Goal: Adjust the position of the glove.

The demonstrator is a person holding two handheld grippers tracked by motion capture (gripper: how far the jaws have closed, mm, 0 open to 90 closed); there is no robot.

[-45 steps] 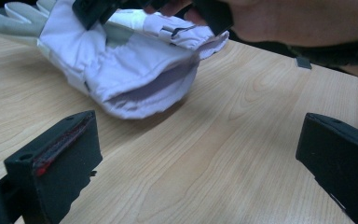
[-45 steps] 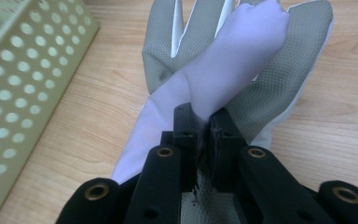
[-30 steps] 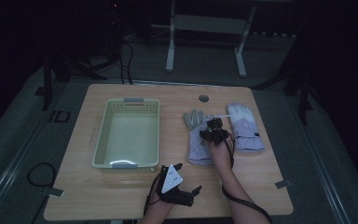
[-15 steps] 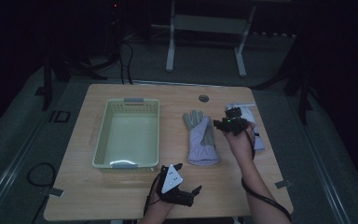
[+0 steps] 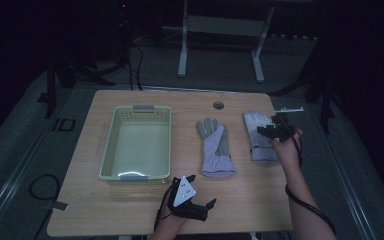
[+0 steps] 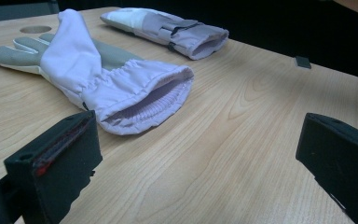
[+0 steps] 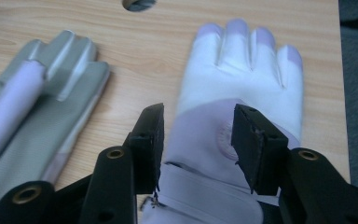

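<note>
Two lilac gloves lie on the wooden table. The middle glove lies grey palm up with a lilac part folded over it. The right glove lies flat, fingers pointing away. My right gripper hovers over that glove's back near the wrist strap; its jaws have just been opening and stand apart, gripping nothing. My left gripper rests open near the table's front edge, facing the middle glove's cuff.
A pale green plastic basket stands on the left half of the table with nothing in it. A round cable hole sits near the far edge. Bare wood lies between the gloves and the front edge.
My right gripper has moved right, from the middle glove to over the right glove, and its jaws have opened. The left gripper has stayed put.
</note>
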